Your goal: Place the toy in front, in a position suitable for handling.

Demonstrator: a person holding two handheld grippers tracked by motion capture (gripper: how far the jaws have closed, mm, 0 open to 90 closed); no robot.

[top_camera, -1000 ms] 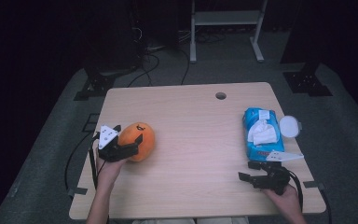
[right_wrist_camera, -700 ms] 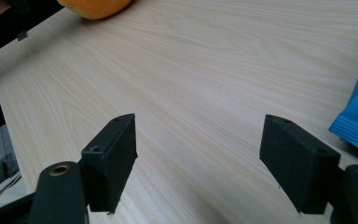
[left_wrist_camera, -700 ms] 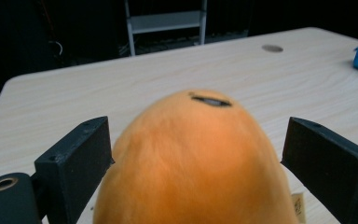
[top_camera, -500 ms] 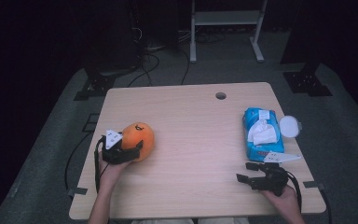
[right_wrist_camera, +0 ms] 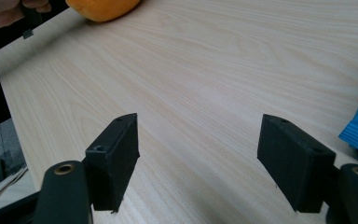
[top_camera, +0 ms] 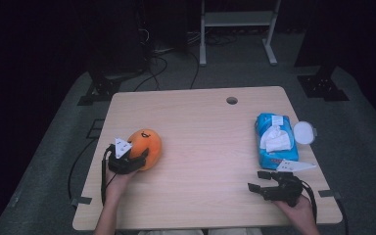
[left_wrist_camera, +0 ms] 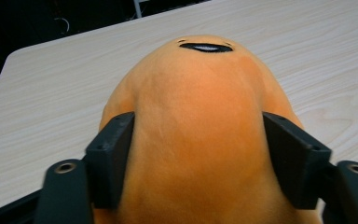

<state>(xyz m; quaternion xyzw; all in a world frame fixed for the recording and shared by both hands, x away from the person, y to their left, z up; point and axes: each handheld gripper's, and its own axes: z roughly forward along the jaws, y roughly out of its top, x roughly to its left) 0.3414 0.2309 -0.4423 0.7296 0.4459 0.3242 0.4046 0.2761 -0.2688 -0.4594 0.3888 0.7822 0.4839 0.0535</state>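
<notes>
From above, your left gripper [top_camera: 136, 159] has just been closing and clamps the orange plush toy [top_camera: 149, 144] near the table's [top_camera: 200, 147] left edge. Its own camera shows both pads [left_wrist_camera: 114, 154] pressed into the plush [left_wrist_camera: 200, 130]. Your right gripper [right_wrist_camera: 198, 163] stands apart over bare wood.

The surface [top_camera: 205, 147] was a pale wood-grain top with a small round hole [top_camera: 232, 100] near its far edge. An orange plush toy [top_camera: 146, 148] lay on it between the left jaws, which pressed its sides. A blue wipes pack [top_camera: 275, 140] lay just beyond the right jaws, a white round lid [top_camera: 304, 132] beside it. Bare wood showed between the right jaws.
</notes>
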